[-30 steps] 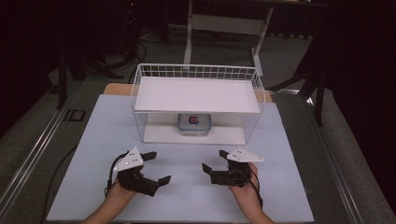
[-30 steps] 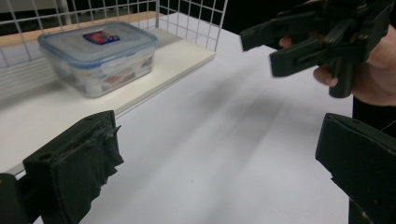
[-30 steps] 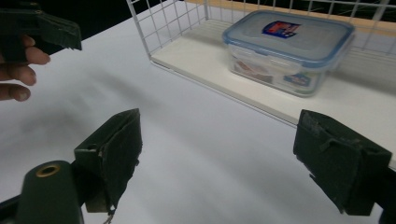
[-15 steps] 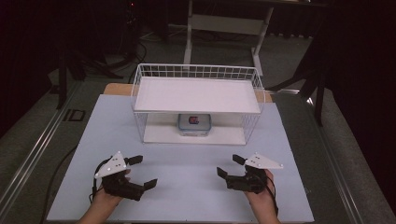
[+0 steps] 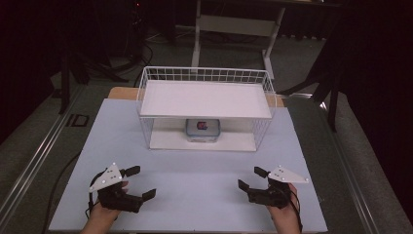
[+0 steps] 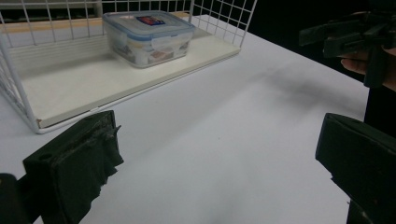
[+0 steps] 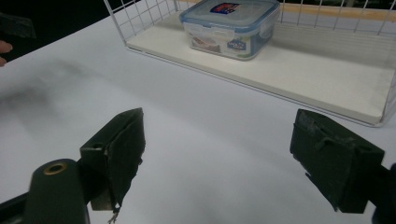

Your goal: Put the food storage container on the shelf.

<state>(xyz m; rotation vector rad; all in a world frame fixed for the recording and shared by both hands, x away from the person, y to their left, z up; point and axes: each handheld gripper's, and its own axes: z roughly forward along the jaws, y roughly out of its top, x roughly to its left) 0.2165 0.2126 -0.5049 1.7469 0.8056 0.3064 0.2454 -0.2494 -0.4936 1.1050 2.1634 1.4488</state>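
Your left gripper (image 5: 140,182) sits low at the near left of the white table (image 5: 195,170), its jaws spread wide with nothing between them; your right gripper (image 5: 252,178) mirrors it at the near right, jaws likewise gaping and empty; the two are well apart; the clear lidded container (image 5: 202,130) rests on the lower shelf of the white wire rack (image 5: 206,97), beneath the upper shelf, far from both grippers.

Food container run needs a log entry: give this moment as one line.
left gripper: open, empty | right gripper: open, empty | food container: lidded, on wire rack lower shelf | both grippers apart from it
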